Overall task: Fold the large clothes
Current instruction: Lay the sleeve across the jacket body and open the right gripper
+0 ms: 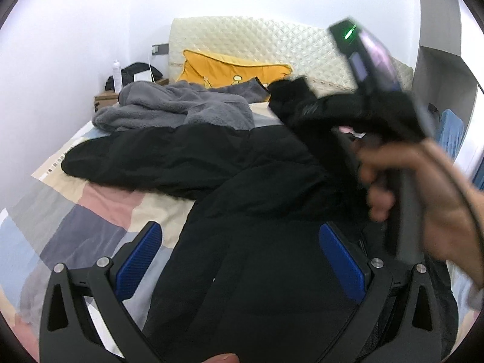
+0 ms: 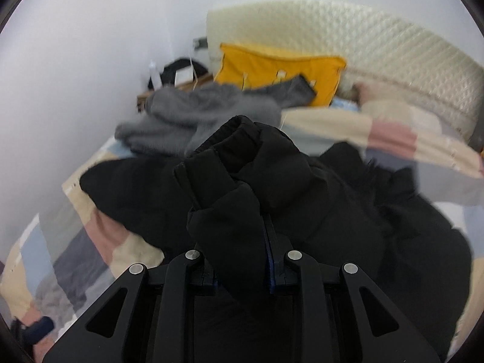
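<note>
**Left wrist, then right wrist: black jacket half gathered on the bed**

Left wrist view: the left gripper [image 1: 239,260] hangs over the jacket [image 1: 257,257] with its jaws spread wide and nothing between the blue pads [image 1: 137,261]. The jacket is black, matte and puffy, sprawled across the patchwork bedspread [image 1: 90,211], one sleeve reaching away toward the grey fleece [image 1: 172,109] that lies beyond it. Behind the fleece a yellow pillow [image 1: 230,66] leans on the quilted headboard [image 1: 257,42]. To the jacket's right, the right gripper [image 1: 302,103] shows blurred, with a clump of black fabric at its tip and the person's hand [image 1: 423,193] on the handle.

Right wrist view: the right gripper [image 2: 242,266] has its jaws drawn nearly together on a thick fold of the jacket [image 2: 230,181]; a ribbed cuff, probably a sleeve end, stands up just past the fingers. The rest of the jacket trails down onto the bedspread [image 2: 90,242], with the fleece [image 2: 205,109] and pillow [image 2: 272,69] beyond it.

Handling, as a judgement: the jacket looks soft, bulky and springy, light for its bulk, with a smooth shell that could slide through a shallow pinch. Padding will resist a crisp crease and puff back open. Firm holds are likeliest at cuff, hem or shoulder seam, where the cloth is denser; the free left gripper would do well at the hem or the far sleeve.
</note>
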